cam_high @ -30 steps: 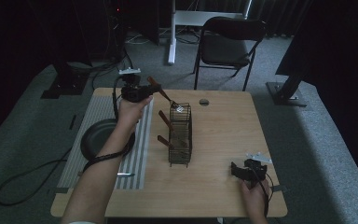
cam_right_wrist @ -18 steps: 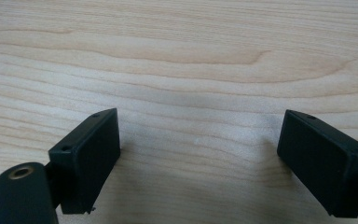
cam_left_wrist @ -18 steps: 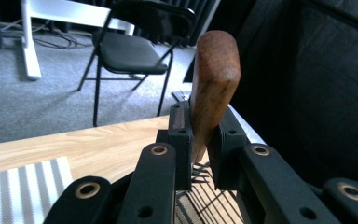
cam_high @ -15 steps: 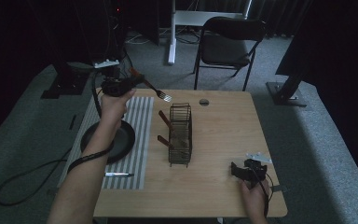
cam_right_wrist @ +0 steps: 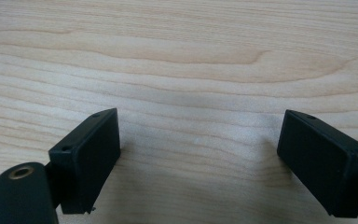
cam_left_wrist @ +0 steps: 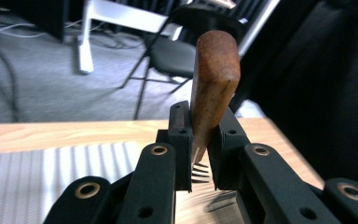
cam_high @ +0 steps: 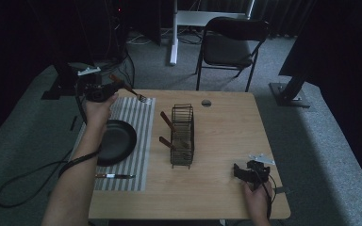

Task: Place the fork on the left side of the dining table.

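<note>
Here the fork (cam_high: 134,92), wooden handle up and tines down toward the far end of the striped mat (cam_high: 143,136), hangs over the desk's (cam_high: 226,188) far left corner, close to its far edge. Open mat lies beneath; the black plate (cam_high: 118,141) sits nearer, the wire rack (cam_high: 182,136) to the right. The left hand-held gripper (cam_left_wrist: 200,154) pinches the fork. The right hand-held gripper (cam_right_wrist: 198,154) rests spread wide, nothing between its jaws, near the desk's near right corner.

Your left gripper (cam_left_wrist: 200,158) has black fingers (cam_left_wrist: 179,140) on a fork (cam_left_wrist: 213,88) with a reddish-brown handle. Beside the dark wire rack (cam_high: 182,136): a grey-and-white striped mat (cam_high: 136,141) bearing a black plate (cam_high: 118,141), on the pale wood-grain surface (cam_high: 226,136).
</note>
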The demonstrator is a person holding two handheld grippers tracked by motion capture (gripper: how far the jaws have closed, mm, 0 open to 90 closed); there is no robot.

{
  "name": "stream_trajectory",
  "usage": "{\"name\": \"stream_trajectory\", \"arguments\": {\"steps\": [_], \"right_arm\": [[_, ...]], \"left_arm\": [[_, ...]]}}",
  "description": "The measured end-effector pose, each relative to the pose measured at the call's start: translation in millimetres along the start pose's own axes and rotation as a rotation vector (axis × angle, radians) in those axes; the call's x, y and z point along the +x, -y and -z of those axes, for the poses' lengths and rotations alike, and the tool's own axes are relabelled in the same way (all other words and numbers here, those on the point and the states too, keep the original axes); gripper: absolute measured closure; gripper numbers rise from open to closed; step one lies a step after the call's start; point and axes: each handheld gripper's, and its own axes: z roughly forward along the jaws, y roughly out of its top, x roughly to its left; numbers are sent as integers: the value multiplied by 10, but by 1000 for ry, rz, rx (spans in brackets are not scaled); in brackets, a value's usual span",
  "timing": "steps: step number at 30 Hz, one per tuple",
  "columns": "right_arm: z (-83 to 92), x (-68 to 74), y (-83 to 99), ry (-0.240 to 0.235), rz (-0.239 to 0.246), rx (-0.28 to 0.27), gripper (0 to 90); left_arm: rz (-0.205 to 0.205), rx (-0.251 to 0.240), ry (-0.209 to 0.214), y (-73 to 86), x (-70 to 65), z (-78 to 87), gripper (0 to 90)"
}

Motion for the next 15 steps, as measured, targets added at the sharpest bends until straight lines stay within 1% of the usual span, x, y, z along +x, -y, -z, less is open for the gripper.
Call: {"name": "stream_trajectory", "arguments": {"steps": [1,2,4,7,10,13,15], "right_arm": [[0,1,0,1,0,0,128],[0,1,0,1,-1,0,128],[1,1,0,1,-1,0,128],[1,1,1,1,-1,0,128],[0,1,1,1,-1,0,128],[0,1,0,1,-1,0,128],[0,2,1,1,-1,-1,128]], "left_arm": [[3,10,-18,48,54,-37,805],[17,18,-34,98,111,-72,806],[60,28,-34,195,231,-136,806],[97,36,-50,315,344,-216,806],[111,45,-65,389,415,-273,806],[111,34,-93,452,495,-309,806],[141,22,-103,505,583,-328,806]]}}
